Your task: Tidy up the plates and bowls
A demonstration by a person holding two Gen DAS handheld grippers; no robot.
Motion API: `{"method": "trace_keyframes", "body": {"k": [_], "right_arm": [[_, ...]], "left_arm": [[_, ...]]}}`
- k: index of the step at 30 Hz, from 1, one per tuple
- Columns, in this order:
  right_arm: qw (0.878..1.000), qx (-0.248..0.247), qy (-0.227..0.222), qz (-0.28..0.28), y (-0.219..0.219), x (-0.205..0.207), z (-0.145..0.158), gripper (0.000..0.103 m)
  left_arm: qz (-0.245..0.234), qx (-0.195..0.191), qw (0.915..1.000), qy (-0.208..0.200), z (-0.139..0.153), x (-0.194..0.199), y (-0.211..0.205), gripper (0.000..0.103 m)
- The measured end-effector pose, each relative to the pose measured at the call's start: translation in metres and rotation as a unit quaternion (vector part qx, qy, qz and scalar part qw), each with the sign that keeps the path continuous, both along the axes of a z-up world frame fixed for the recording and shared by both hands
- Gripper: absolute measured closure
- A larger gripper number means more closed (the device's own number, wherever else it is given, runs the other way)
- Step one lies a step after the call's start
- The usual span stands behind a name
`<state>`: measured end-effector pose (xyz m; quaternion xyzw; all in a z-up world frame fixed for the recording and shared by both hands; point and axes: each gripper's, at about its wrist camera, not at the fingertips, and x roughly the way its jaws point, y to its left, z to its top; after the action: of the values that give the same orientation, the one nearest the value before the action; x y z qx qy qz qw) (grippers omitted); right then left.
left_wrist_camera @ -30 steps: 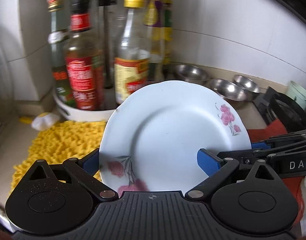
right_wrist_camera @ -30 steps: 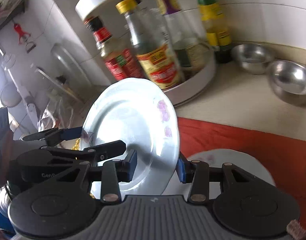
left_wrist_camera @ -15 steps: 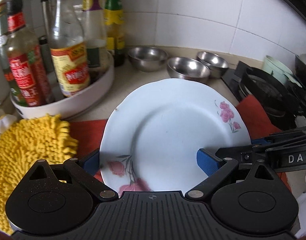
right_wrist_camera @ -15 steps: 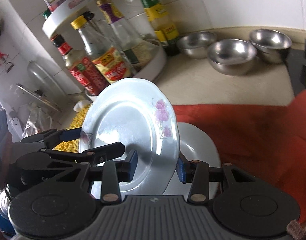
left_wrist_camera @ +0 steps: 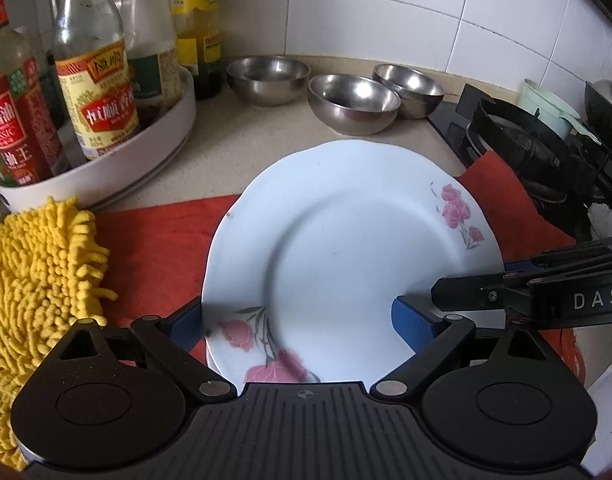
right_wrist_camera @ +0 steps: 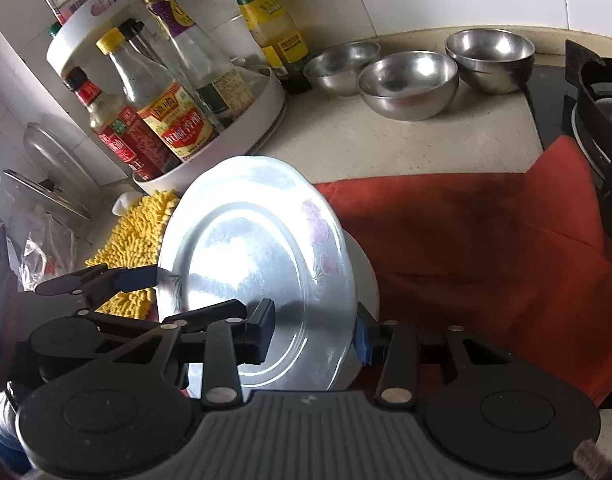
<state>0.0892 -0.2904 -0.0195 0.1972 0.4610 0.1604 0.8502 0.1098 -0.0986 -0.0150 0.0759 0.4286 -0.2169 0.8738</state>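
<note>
- Glazed white plate with pink flowers: likely stiff, slick, breakable; held tilted over the red cloth, just above a second plate.
- Left gripper spans its rim edgewise, pads at both edges.
- Right gripper pinches the rim face to back.
- Rim grips look best; keep them firm.

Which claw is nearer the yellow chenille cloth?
Left. The left claw sits right beside the yellow cloth; the right claw is on the plate's far side, toward the red mat.

I count three steel bowls, two plates, one red cloth, one yellow mop cloth, one bottle rack and two grippers.
</note>
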Motion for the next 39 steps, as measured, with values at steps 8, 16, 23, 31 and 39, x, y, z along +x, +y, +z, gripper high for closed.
{"method": "trace_keyframes", "body": {"k": [8, 16, 23, 31, 39], "right_arm": [[1.000, -0.005, 0.011, -0.002, -0.004, 0.002, -0.006, 0.064], [0.999, -0.035, -0.003, 0.006, 0.002, 0.005, -0.006, 0.064], [0.997, -0.072, -0.037, 0.009, 0.002, 0.007, -0.002, 0.062], [0.993, -0.090, -0.073, 0.010, 0.008, 0.008, 0.013, 0.062], [0.992, -0.080, -0.099, 0.024, 0.020, 0.004, 0.027, 0.060]], "left_arm": [[-0.008, 0.002, 0.9999, 0.010, -0.007, 0.003, -0.005, 0.006], [-0.006, 0.010, 0.9998, 0.016, -0.013, 0.007, -0.006, 0.008], [-0.010, 0.012, 0.9997, -0.018, -0.003, 0.002, -0.008, 0.003], [0.009, 0.021, 0.9996, -0.013, 0.002, 0.003, -0.004, 0.002], [0.048, 0.021, 0.9983, -0.027, 0.013, 0.003, 0.006, 0.002]]}}
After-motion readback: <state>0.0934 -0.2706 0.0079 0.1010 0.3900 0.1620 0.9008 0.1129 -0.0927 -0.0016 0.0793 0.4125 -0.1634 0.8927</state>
